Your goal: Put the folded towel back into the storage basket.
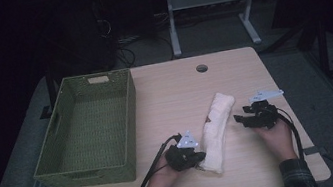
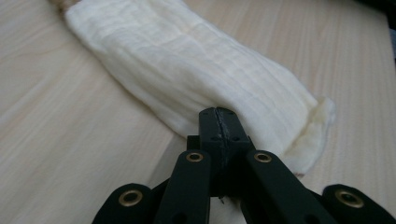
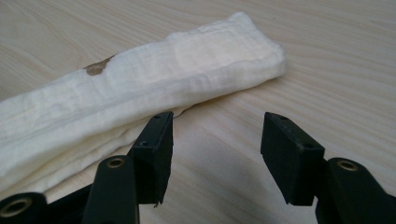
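High view: a folded cream cloth (image 1: 217, 131) lies as a long strip on the wooden table (image 1: 175, 97), running from mid-table toward the person's edge, its near end well short of that edge. The left gripper (image 1: 196, 158) sits at the cloth's near end, against its left side. The right gripper (image 1: 239, 119) rests just right of the cloth's middle, with a narrow band of bare wood between. A green woven basket (image 1: 130, 114) stands at the table's left edge, well apart from the cloth; bare wood lies between them. The far half of the table is open, apart from a round cable hole (image 1: 201, 68) near the far edge.

Left gripper view: the left gripper (image 2: 218, 116) has its jaws clenched tight, pads meeting with no gap. The tips press against the cloth's (image 2: 196, 65) long edge near its end; whether any fabric is pinched between the pads cannot be told. The frayed hem at the short end lies just to the right. Bare wood opens on both sides.

Right gripper view: the right gripper (image 3: 217, 135) has its jaws released and spread, bare wood between them. The left pad stands just beside the cloth's (image 3: 140, 88) lower folded edge, touching or nearly so. A small brown mark (image 3: 98, 66) shows on the cloth's top. Wood beyond the cloth's rounded end is open.
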Demonstrator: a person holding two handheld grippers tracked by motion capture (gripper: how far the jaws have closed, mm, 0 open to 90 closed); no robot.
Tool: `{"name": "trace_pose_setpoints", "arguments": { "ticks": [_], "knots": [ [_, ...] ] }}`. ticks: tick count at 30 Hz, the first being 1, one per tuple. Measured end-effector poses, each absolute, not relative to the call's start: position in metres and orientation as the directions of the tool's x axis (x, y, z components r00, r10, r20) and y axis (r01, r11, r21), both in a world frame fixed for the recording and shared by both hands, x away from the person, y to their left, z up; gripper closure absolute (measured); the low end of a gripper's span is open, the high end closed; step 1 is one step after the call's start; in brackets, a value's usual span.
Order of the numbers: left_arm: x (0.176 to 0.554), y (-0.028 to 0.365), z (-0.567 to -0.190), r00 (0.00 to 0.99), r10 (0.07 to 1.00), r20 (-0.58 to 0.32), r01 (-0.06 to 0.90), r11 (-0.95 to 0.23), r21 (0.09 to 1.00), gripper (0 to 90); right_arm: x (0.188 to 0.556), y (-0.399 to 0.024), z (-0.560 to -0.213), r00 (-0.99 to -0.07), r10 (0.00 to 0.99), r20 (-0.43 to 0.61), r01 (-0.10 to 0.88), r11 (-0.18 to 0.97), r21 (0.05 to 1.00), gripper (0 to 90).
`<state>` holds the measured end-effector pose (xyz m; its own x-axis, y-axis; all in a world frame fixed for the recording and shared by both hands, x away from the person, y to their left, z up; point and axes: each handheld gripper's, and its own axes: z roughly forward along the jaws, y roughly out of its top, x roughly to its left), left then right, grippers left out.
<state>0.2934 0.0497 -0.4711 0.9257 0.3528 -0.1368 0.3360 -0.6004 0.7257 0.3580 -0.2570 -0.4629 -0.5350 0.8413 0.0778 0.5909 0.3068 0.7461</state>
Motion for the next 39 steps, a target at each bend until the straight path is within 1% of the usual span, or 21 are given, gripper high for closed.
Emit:
{"name": "trace_pose_setpoints", "arguments": {
  "ticks": [5,8,12,13,14,16,20,22,25,30,32,36,39],
  "knots": [
    [0.294,0.046,-0.468,0.941,0.315,-0.123,0.304,-0.626,0.718,89.6,0.358,-0.257,-0.463,-0.542,0.837,0.075,0.587,0.312,0.747,43.4],
    [0.299,0.049,-0.461,0.944,0.306,-0.122,0.295,-0.620,0.727,89.2,0.358,-0.257,-0.463,-0.543,0.837,0.073,0.584,0.314,0.748,43.4],
    [0.306,0.051,-0.451,0.961,0.261,-0.094,0.246,-0.640,0.728,78.3,0.358,-0.258,-0.462,-0.545,0.836,0.074,0.583,0.314,0.749,43.4],
    [0.308,0.051,-0.449,0.963,0.248,-0.106,0.245,-0.639,0.729,75.1,0.358,-0.258,-0.462,-0.544,0.836,0.073,0.584,0.315,0.749,43.3],
    [0.311,0.051,-0.447,0.966,0.231,-0.118,0.242,-0.640,0.729,71.0,0.358,-0.258,-0.461,-0.543,0.836,0.073,0.584,0.314,0.749,43.3],
    [0.315,0.050,-0.444,0.973,0.207,-0.103,0.215,-0.647,0.732,63.2,0.357,-0.258,-0.461,-0.543,0.837,0.074,0.583,0.312,0.750,43.3],
    [0.322,0.046,-0.440,0.985,0.142,-0.098,0.168,-0.659,0.733,51.6,0.357,-0.258,-0.460,-0.540,0.839,0.071,0.583,0.312,0.750,43.3],
    [0.325,0.043,-0.439,0.993,0.089,-0.082,0.120,-0.672,0.731,45.5,0.357,-0.258,-0.460,-0.540,0.839,0.071,0.583,0.312,0.750,43.3],
    [0.329,0.040,-0.438,0.998,0.028,-0.060,0.063,-0.673,0.737,40.6,0.357,-0.257,-0.460,-0.540,0.839,0.068,0.581,0.314,0.751,43.3],
    [0.333,0.031,-0.441,0.998,-0.029,-0.061,0.027,-0.663,0.748,34.9,0.357,-0.255,-0.463,-0.543,0.837,0.068,0.584,0.318,0.747,43.4],
    [0.335,0.027,-0.443,0.998,-0.046,-0.048,0.006,-0.656,0.754,32.9,0.357,-0.254,-0.463,-0.545,0.836,0.069,0.586,0.321,0.744,43.4],
    [0.340,0.020,-0.445,0.997,-0.062,-0.044,-0.008,-0.656,0.755,30.0,0.356,-0.252,-0.465,-0.550,0.832,0.067,0.588,0.330,0.739,43.4],
    [0.343,0.015,-0.452,0.994,-0.081,-0.068,-0.004,-0.672,0.741,26.4,0.356,-0.252,-0.465,-0.549,0.833,0.071,0.591,0.327,0.737,43.3]
  ]
}}
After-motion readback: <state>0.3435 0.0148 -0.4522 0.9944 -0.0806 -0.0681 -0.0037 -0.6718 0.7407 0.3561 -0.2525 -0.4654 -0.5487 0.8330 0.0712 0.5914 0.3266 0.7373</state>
